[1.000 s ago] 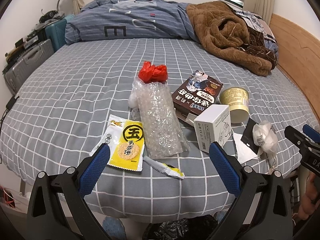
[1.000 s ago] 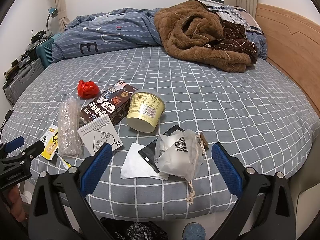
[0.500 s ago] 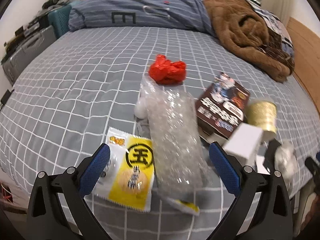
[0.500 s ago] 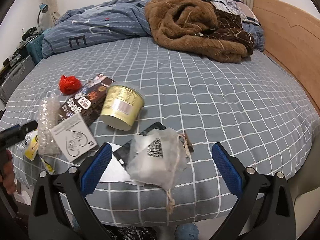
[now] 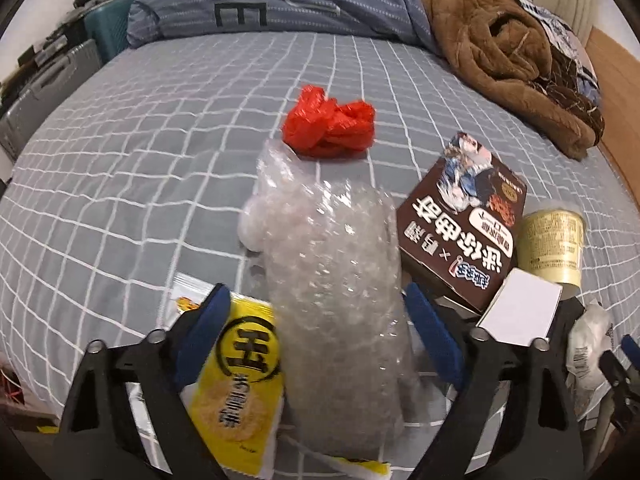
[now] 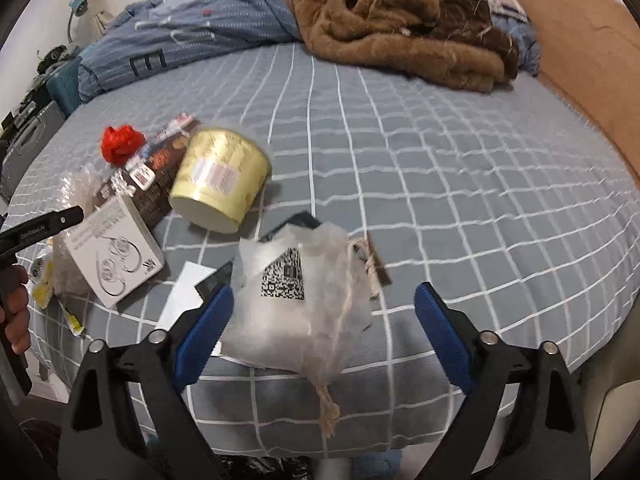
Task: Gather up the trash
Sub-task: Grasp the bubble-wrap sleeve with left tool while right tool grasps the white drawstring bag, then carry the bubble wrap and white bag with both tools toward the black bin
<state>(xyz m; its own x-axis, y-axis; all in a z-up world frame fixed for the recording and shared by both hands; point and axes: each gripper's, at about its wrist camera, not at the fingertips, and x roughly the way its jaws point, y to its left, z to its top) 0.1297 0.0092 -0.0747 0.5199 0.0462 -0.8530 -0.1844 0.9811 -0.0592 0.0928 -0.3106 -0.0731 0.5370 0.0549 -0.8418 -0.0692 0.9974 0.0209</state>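
Headboard (image 6: 580,60) right view only | snack packet (image 5: 236,380) clear left

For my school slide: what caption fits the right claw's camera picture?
Right claw open around a white drawstring bag on the grey checked bed.

Both grippers tilt steeply down, side by side. The left gripper (image 5: 316,332) and right gripper (image 6: 324,328) have jaws parted, lately narrowing, pressing nothing.
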